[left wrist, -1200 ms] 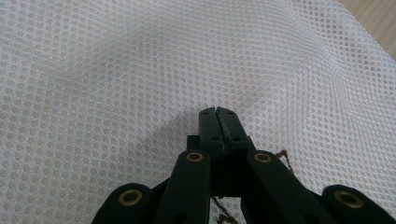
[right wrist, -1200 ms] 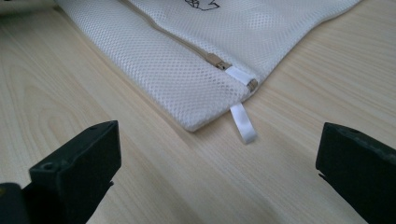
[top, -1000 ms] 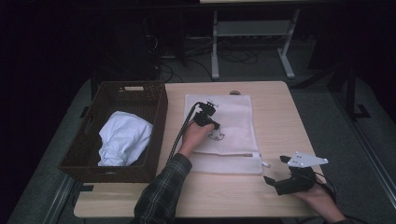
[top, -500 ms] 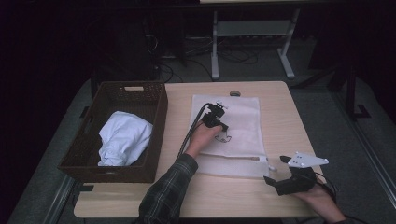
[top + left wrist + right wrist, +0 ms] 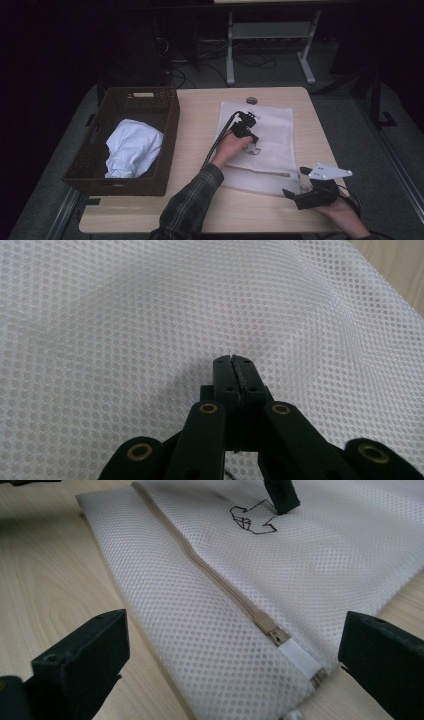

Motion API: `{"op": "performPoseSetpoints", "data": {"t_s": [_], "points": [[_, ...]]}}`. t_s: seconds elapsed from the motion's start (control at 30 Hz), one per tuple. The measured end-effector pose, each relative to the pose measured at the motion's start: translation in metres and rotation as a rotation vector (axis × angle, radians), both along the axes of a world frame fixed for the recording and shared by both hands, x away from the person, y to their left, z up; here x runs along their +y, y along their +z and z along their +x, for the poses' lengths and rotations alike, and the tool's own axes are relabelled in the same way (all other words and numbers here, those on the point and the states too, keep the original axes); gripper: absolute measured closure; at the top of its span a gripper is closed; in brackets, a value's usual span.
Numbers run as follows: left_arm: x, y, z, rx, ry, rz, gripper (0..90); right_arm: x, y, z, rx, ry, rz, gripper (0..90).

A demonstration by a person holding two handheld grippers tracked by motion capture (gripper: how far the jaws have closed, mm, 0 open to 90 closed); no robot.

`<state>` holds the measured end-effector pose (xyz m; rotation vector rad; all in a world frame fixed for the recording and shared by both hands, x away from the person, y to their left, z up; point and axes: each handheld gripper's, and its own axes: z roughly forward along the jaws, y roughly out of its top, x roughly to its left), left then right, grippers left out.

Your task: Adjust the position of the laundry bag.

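A white mesh laundry bag point(image 5: 270, 130) lies flat on the right half of the wooden table point(image 5: 200, 115). A beige zipper point(image 5: 200, 562) runs along its near edge, with the pull point(image 5: 270, 628) near the corner. My left gripper point(image 5: 247, 132) is shut, and its tip point(image 5: 233, 360) rests on the mesh beside a black printed mark point(image 5: 252, 520). I see nothing pinched between its jaws. My right gripper point(image 5: 296, 182) is wide open at the bag's near right corner. Its jaws stand either side of the zipper end point(image 5: 234, 630) and do not touch it.
A dark wicker basket point(image 5: 170, 130) stands on the left of the table with a crumpled white cloth point(image 5: 132, 147) in it. A round cable hole point(image 5: 251, 100) lies just beyond the bag. Table legs and cables show on the floor behind.
My left gripper has slid to the right across the mesh bag, staying shut. The right gripper has kept its place and stayed open.
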<state>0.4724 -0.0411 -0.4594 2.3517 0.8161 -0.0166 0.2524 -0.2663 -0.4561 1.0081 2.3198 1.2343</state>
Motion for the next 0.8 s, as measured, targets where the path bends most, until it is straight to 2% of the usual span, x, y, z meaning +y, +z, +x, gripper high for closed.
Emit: {"op": "performPoseSetpoints", "data": {"t_s": [0.8], "points": [[-0.053,-0.002,-0.017,0.012,-0.109,-0.024,90.0,0.001,0.0,0.0,-0.001,0.005,0.0,0.0]]}}
